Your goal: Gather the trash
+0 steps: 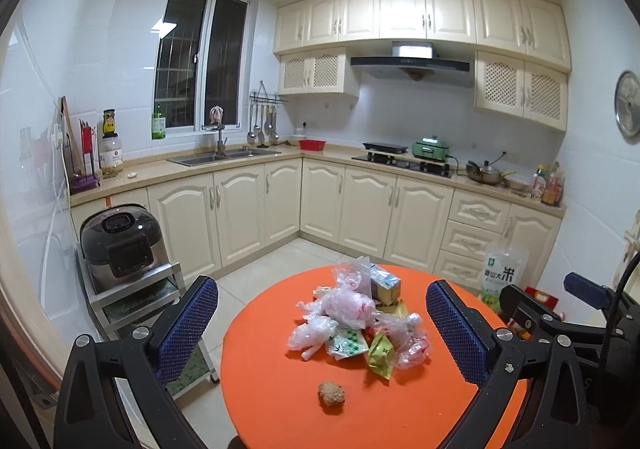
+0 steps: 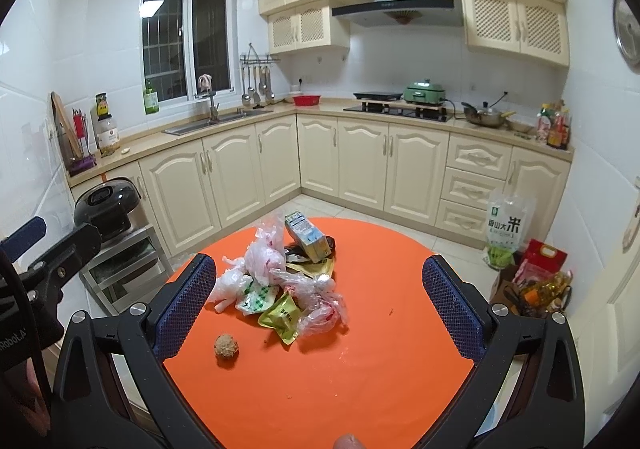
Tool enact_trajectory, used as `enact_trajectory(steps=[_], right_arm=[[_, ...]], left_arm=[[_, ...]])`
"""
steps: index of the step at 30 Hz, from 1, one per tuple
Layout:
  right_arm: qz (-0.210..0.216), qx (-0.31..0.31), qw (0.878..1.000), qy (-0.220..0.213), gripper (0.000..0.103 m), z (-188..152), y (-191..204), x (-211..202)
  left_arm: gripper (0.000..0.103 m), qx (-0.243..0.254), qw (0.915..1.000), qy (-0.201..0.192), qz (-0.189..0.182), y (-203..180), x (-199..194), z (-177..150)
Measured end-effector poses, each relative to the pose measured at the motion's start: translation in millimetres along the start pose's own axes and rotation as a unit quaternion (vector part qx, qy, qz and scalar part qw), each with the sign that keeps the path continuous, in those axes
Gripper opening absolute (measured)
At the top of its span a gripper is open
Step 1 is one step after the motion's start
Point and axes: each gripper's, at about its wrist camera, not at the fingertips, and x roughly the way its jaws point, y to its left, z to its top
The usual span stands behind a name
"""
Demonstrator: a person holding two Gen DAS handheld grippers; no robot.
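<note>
A pile of trash lies on the round orange table (image 1: 280,401) (image 2: 360,369): crumpled clear plastic bags (image 1: 344,305) (image 2: 264,257), a yellow and blue carton (image 1: 384,283) (image 2: 306,235), a green and white wrapper (image 1: 346,343) (image 2: 254,297) and a yellow-green packet (image 1: 380,355) (image 2: 282,315). A brown crumbly ball (image 1: 331,393) (image 2: 227,346) lies alone in front of the pile. My left gripper (image 1: 322,323) is open and empty above the table, short of the pile. My right gripper (image 2: 320,303) is open and empty, also short of the pile.
A rice cooker (image 1: 120,245) (image 2: 106,205) sits on a metal rack left of the table. A rice bag (image 1: 502,275) (image 2: 506,227) and boxes (image 2: 536,281) stand on the floor to the right. Cream cabinets (image 1: 360,201) and counters line the walls.
</note>
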Motion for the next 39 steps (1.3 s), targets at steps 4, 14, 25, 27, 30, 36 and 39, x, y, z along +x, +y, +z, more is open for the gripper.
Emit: enact_trajectory(steps=[4, 14, 25, 27, 30, 36, 39], right_arm=[[0.002, 0.000, 1.000, 0.000, 0.103, -1, 1, 0], [0.004, 0.000, 1.000, 0.006, 0.103, -6, -1, 3], [0.013, -0.011, 1.000, 0.022, 0.103, -10, 0, 20], [0.016, -0.013, 0.999, 0.030, 0.103, -13, -1, 27], [0.015, -0.016, 0.999, 0.046, 0.103, -18, -4, 44], [0.008, -0.010, 0.995, 0.102, 0.103, -39, -20, 91], [0.005, -0.005, 0.992, 0.128, 0.103, -49, -29, 112]], left_arm=[[0.102, 0.001, 1.0000, -0.001, -0.006, 0, 1, -5], [0.102, 0.001, 1.0000, 0.000, -0.008, -1, 3, -14], [0.102, 0.008, 0.9999, 0.010, -0.001, -3, 15, -21], [0.102, 0.010, 0.9997, 0.022, 0.000, -5, 23, -23], [0.102, 0.012, 0.9990, 0.043, 0.001, -7, 38, -29], [0.102, 0.014, 0.9945, 0.104, 0.005, -9, 86, -42], [0.102, 0.014, 0.9914, 0.130, 0.006, -8, 111, -49]])
